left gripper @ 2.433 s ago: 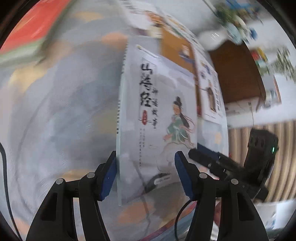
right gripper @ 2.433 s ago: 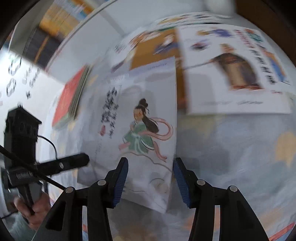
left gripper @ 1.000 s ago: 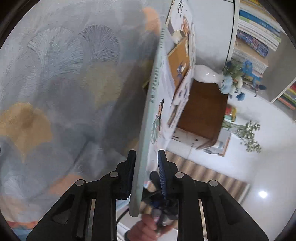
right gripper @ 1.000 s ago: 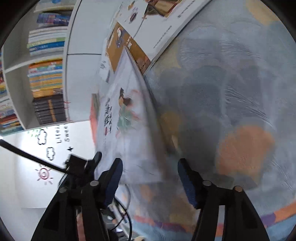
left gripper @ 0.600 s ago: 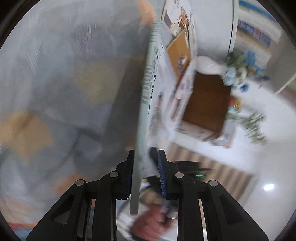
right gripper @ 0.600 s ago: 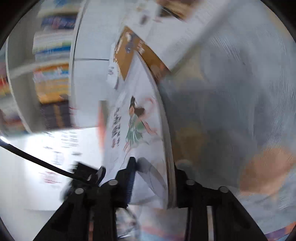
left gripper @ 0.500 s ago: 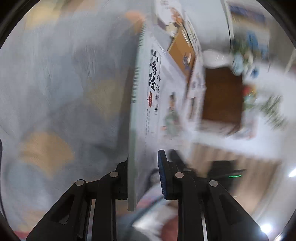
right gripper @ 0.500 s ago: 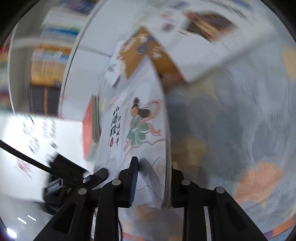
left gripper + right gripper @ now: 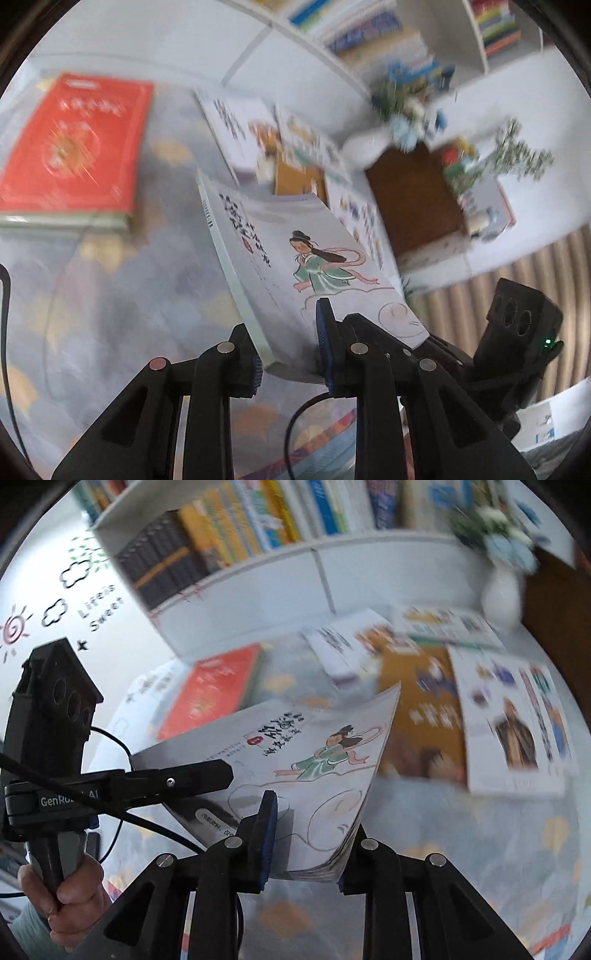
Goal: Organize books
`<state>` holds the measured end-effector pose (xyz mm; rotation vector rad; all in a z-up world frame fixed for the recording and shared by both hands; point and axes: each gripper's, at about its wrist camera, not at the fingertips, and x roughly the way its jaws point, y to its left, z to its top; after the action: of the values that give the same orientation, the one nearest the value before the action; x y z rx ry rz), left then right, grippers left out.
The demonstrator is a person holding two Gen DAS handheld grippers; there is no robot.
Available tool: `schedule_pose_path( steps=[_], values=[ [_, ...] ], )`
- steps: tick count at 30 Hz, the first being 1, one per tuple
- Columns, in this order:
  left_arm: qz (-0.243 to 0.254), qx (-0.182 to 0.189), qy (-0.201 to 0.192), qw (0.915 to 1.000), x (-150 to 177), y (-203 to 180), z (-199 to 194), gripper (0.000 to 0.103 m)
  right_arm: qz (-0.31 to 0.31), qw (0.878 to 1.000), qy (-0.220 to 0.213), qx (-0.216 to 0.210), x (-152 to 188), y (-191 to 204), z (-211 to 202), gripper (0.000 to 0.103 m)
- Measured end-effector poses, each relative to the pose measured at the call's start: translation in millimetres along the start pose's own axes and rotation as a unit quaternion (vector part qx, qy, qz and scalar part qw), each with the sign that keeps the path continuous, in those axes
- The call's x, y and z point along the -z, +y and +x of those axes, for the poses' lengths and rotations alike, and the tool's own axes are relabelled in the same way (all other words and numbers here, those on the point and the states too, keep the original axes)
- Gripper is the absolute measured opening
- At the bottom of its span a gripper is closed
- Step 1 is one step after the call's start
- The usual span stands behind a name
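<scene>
Both grippers, left (image 9: 290, 341) and right (image 9: 304, 840), were clamped on the thin grey picture book (image 9: 295, 266), held up between them. Next, it probably needed carrying to the red book (image 9: 74, 147) ahead.

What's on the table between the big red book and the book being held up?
Nothing. In the left wrist view, only bare patterned tablecloth lies between the red book and the held book.
</scene>
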<state>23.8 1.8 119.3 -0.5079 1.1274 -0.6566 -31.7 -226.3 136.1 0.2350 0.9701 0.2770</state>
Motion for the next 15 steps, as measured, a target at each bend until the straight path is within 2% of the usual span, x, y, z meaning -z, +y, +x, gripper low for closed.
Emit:
schedule_pose_path(
  steps=[5, 8, 12, 15],
  values=[
    [-0.021, -0.021, -0.067, 0.9973, -32, 34, -46, 0.021, -0.051, 0.998, -0.015, -0.038, -47, 46, 27, 0.025],
    [-0.036, -0.049, -0.084, 0.9946, -52, 64, -58, 0.021, -0.083, 0.995, -0.009, -0.052, -68, 73, 55, 0.025],
    [-0.051, -0.076, -0.083, 0.9923, -74, 99, -58, 0.022, -0.118, 0.992, 0.005, -0.044, -89, 103, 99, 0.027],
    [-0.07, -0.089, -0.074, 0.9908, -85, 125, -48, 0.023, -0.117, 0.992, 0.03, -0.042, -100, 110, 133, 0.028]
  ],
)
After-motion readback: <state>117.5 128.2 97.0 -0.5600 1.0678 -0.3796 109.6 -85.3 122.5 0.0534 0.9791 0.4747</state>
